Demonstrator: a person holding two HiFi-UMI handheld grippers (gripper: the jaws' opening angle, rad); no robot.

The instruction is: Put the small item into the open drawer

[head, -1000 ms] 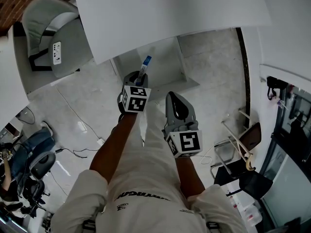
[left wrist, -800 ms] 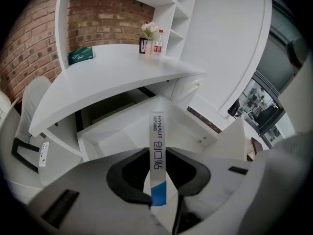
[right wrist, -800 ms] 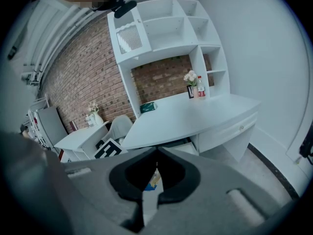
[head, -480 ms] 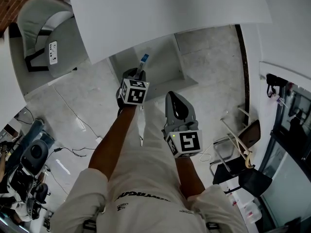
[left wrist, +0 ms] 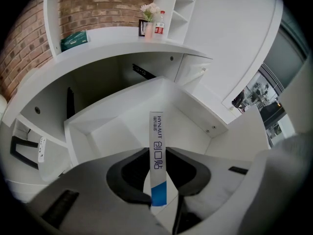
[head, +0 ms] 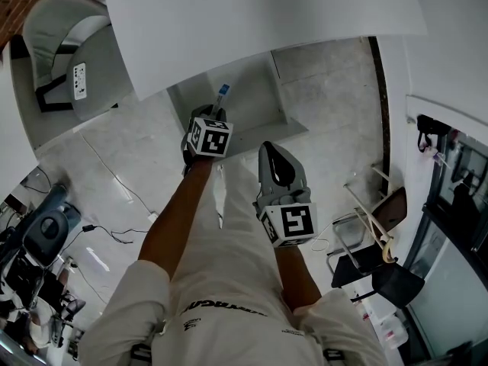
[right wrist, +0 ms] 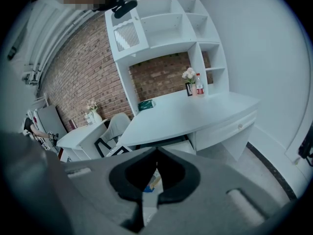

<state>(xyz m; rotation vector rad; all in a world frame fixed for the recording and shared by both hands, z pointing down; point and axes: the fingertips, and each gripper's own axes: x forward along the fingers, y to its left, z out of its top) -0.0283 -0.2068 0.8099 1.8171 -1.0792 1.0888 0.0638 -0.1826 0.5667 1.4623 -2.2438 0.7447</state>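
Jutting forward, the strip [left wrist: 157, 146] is clamped by the left gripper's [left wrist: 164, 205] jaws.

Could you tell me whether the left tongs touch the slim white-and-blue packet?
Touching: the left gripper view shows the left tongs pinching the slim white-and-blue packet at its blue end.
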